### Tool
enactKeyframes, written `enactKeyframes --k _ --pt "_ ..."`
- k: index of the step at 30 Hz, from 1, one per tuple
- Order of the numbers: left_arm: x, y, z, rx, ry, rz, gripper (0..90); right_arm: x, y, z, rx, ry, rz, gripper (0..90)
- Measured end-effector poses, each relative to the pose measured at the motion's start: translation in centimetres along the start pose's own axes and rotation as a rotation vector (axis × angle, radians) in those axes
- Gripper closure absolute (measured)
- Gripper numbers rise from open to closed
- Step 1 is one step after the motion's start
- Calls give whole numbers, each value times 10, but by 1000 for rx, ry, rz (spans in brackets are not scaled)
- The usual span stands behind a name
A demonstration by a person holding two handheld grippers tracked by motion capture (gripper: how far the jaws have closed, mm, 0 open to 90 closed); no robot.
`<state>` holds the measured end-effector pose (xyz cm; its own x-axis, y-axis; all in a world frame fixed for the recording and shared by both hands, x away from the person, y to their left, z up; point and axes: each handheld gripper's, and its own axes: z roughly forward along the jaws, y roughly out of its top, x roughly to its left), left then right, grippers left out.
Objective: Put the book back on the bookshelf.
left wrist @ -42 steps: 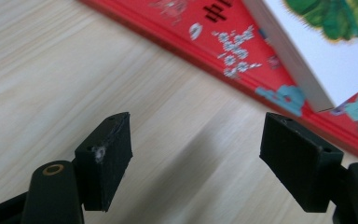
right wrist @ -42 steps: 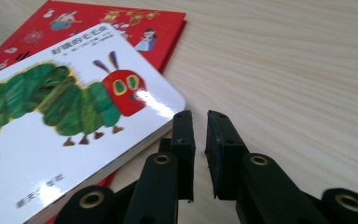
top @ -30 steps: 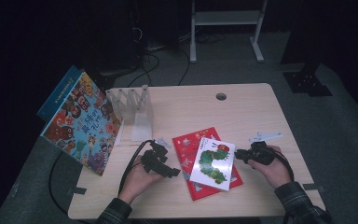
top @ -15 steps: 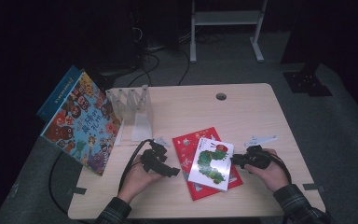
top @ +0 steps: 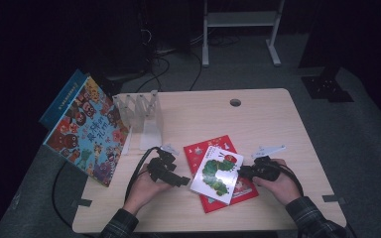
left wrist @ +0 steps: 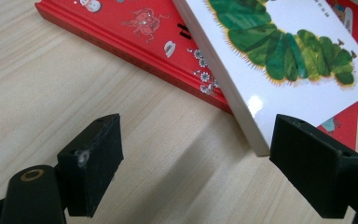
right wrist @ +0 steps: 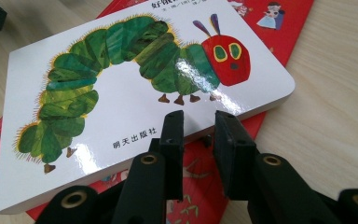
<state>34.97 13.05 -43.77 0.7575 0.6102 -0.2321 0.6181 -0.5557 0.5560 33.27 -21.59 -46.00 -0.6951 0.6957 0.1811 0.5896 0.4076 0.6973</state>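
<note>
Caterpillar book [top: 218, 174] lies askew on a red book [top: 243, 191] at the counter's [top: 278, 124] near edge. We judge it stiff, thick and light, with a glossy cover likely to slip — best pinched across an overhanging edge. Left hand-held gripper [left wrist: 196, 163]: jaws wide apart at its corner, nothing between. Right hand-held gripper [right wrist: 199, 126]: jaws nearly together, just been opening a little, empty, at its lower edge.

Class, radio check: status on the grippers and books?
Left gripper open beside white book. Right gripper narrow, at its edge, nothing gripped. White book atop red book.
</note>
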Motion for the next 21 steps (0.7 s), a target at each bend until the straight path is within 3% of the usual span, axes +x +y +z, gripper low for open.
enactKeyframes --k 21 --pt "4 3 0 -27 -22 -22 155 9 15 19 -2 23 -25 713"
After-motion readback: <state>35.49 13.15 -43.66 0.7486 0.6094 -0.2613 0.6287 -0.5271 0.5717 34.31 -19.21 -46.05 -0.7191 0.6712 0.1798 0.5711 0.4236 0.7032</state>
